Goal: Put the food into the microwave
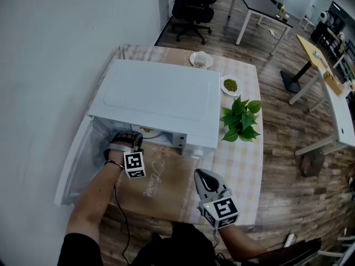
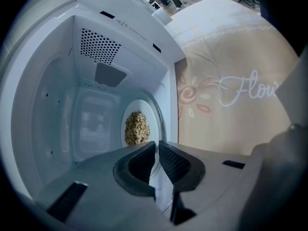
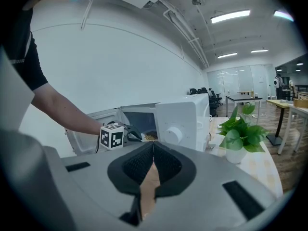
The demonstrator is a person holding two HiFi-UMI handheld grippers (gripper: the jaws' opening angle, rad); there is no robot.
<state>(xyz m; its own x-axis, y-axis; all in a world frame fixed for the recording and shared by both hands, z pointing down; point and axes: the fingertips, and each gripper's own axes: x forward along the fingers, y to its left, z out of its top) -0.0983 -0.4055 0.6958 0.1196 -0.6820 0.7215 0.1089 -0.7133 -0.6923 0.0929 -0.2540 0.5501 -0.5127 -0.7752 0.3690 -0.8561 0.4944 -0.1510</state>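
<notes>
The white microwave (image 1: 161, 96) stands with its door (image 1: 77, 162) swung open to the left. Inside, on the turntable, lies a white plate (image 2: 153, 110) carrying a heap of tan oat-like food (image 2: 136, 128). My left gripper (image 2: 157, 150) reaches into the cavity (image 1: 133, 139), its jaws closed down to a thin slit on the plate's near rim. My right gripper (image 1: 198, 174) hovers over the brown mat in front of the microwave, shut and holding nothing (image 3: 153, 150). From the right gripper view, the left gripper (image 3: 132, 135) and the food (image 3: 150, 136) show in the opening.
Behind the microwave sit a small dish (image 1: 201, 60) and a plate of green beans (image 1: 230, 85). A potted plant (image 1: 241, 118) stands at its right. A brown mat (image 1: 161, 182) covers the checked tablecloth near the front edge. A wall runs along the left.
</notes>
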